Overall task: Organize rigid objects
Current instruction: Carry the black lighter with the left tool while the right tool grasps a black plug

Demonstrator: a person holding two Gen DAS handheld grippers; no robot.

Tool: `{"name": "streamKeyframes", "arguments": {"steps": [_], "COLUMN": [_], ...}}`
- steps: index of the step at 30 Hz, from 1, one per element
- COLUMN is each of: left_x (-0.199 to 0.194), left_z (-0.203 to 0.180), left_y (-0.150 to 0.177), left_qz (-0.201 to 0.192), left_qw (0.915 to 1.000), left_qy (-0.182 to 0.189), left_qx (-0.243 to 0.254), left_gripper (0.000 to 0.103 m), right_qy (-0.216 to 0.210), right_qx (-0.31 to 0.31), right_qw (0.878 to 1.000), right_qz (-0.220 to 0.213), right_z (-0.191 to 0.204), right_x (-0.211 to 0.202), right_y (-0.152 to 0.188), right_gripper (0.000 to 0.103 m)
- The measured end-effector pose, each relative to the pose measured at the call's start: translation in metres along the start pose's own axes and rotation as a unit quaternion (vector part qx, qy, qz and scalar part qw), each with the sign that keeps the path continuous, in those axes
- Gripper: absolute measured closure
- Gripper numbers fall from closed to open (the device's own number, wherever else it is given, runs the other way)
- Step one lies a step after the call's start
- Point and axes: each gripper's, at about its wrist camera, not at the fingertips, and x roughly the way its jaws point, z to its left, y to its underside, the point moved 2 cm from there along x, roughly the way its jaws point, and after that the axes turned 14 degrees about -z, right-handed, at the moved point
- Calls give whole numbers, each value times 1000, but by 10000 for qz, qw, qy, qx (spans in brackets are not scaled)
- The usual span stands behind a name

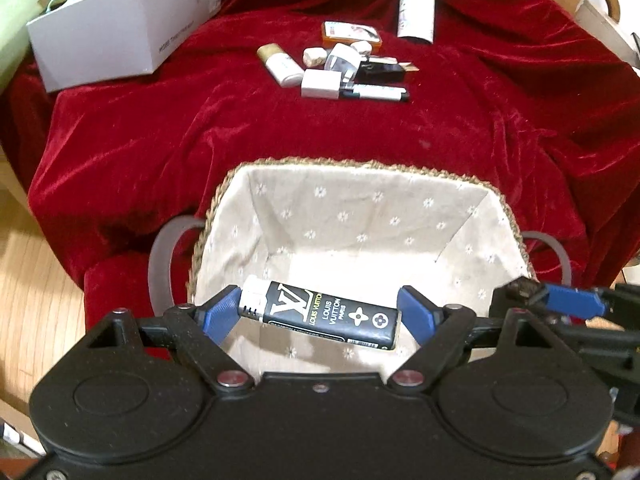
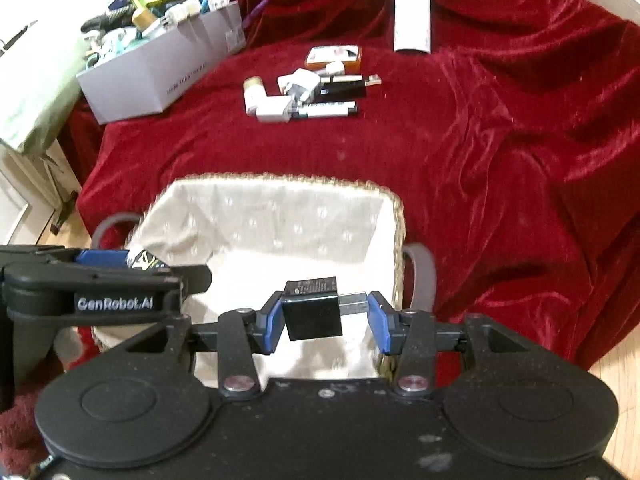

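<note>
Red velvet cloth (image 1: 460, 140): plush, sheeny. Basket (image 1: 486, 194): rough woven rim, matt printed fabric lining. Lighter (image 1: 320, 314): glossy black plastic. Floor (image 1: 36, 300): smooth wood.

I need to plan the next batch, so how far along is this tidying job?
Early. The lined basket shows nothing lying inside yet. In hand: the left gripper holds a black lighter and the right gripper a black plug-like block, both over the basket. Left: the cluster of small items and the white bottle on the red cloth.
</note>
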Motion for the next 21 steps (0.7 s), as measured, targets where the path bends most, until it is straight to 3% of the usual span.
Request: {"name": "streamKeyframes", "arguments": {"steps": [5, 21], "left_x": [-3, 5], "left_z": [-1, 5], "left_y": [12, 18], "left_qz": [8, 180], "left_qw": [10000, 9995], "left_qy": [-93, -232], "left_qx": [-34, -118], "left_gripper": [23, 23], "right_qy": [56, 35], "right_qx": [17, -50], "right_qw": [9999, 9994], "right_qz": [117, 341], "right_z": [5, 8], "right_x": [-2, 6], "right_y": [15, 16], "right_gripper": [59, 59]}}
